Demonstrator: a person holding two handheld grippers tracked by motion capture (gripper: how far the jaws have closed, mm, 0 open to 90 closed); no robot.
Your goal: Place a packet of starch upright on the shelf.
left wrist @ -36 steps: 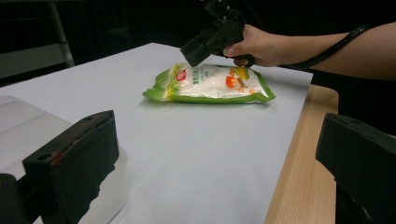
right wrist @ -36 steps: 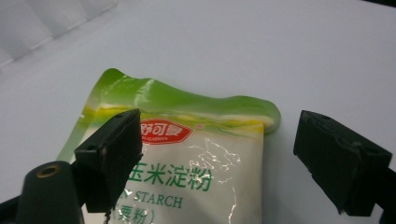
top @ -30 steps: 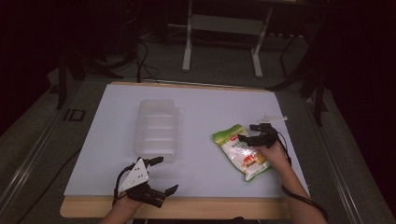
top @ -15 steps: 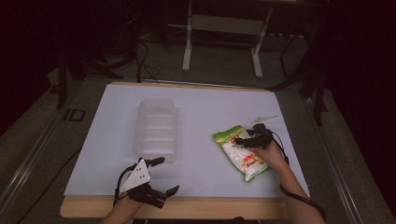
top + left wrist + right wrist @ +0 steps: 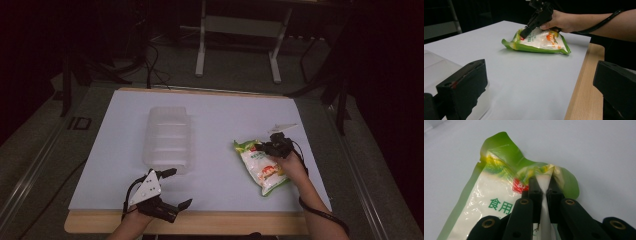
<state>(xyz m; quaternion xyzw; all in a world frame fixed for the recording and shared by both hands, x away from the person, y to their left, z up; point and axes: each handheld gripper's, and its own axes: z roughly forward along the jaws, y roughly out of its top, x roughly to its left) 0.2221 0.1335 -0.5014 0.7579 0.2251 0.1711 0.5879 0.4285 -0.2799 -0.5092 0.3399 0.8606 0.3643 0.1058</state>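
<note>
The green-edged white plastic food bag [image 5: 262, 169] lies flat on the white table sheet [image 5: 220, 125], toward the right side, well apart from the clear ribbed plastic container [image 5: 167, 136]. Right gripper [image 5: 543, 185] is on it, and its jaws have just been closing: they now pinch a raised fold of film near the bag's top edge, the pleat squeezed up between them. From the left gripper view, that right gripper [image 5: 529, 28] comes down steeply onto the bag's far end. A thin pinch, I'd say, so the lift wants to be slow and straight, keeping the clamp firm so the film doesn't slide out under the contents' weight. Left gripper [image 5: 173, 187] hovers at the near table edge, jaws wide apart, nothing between them.
</note>
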